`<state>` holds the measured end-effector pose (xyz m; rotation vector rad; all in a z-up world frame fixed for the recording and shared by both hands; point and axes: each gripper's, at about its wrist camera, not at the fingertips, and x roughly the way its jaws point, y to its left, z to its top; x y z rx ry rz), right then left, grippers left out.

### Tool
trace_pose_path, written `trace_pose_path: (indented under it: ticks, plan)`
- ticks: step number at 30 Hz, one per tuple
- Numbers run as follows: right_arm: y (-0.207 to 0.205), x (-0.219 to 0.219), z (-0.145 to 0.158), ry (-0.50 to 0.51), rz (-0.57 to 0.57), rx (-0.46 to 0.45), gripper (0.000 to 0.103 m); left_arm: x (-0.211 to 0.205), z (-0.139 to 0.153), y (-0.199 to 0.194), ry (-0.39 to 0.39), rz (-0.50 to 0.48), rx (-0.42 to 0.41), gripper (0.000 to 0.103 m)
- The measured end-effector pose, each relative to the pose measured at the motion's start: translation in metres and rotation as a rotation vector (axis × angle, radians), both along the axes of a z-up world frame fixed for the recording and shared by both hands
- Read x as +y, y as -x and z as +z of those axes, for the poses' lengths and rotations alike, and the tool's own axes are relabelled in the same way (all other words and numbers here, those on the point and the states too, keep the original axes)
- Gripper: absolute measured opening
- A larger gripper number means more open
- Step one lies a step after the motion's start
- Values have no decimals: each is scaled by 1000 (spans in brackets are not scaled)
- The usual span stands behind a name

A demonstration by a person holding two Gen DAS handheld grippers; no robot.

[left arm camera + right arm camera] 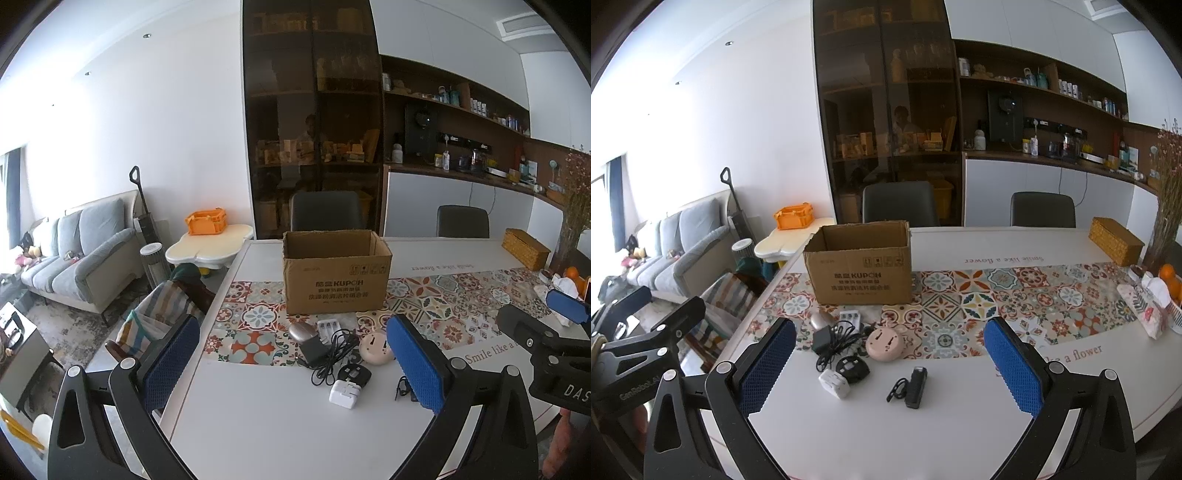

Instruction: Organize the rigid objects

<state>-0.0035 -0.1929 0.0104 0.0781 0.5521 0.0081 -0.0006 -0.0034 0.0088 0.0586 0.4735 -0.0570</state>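
Observation:
An open cardboard box (336, 280) (862, 267) stands on the white table (266, 413) (960, 413). In front of it lies a cluster: a white plug adapter (345, 394) (834, 384), a black adapter with tangled cable (325, 349) (831, 341), a pink round device (375, 349) (885, 344), a grey mouse (303, 331) (820, 320), a white battery charger (328, 326) (849, 316) and a small black clip device (915, 387). My left gripper (291, 365) hangs open before the cluster. My right gripper (890, 369) is open too, above the clip device.
A patterned runner (997, 306) crosses the table. A woven box (1115, 240), tissue pack (1145, 314) and oranges (1167, 275) sit at the right end. Two chairs (899, 203) stand behind the table; a striped-covered chair (159, 314) is at the left edge. A sofa (77, 254) stands far left.

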Motion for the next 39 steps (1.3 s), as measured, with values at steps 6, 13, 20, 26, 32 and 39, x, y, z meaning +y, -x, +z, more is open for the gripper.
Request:
trace_pose_path:
  ticks: [6, 13, 20, 26, 32, 39]
  plan:
    - [-2, 1, -1, -1, 2, -2, 102, 1, 2, -1, 5, -1, -2, 103]
    - [-5, 3, -3, -4, 4, -1, 102, 2, 1, -1, 9, -6, -5, 103]
    - [-5, 3, -3, -5, 4, 0, 102, 2, 2, -1, 9, -9, -7, 103]
    - [-6, 4, -4, -5, 4, -4, 102, 4, 6, 1, 10, -16, -15, 103]
    - [-4, 5, -2, -8, 3, -1, 102, 1, 7, 1, 11, -18, -13, 103]
    - [-4, 4, -1, -8, 1, -5, 102, -1, 3, 3, 11, -26, -20, 103]
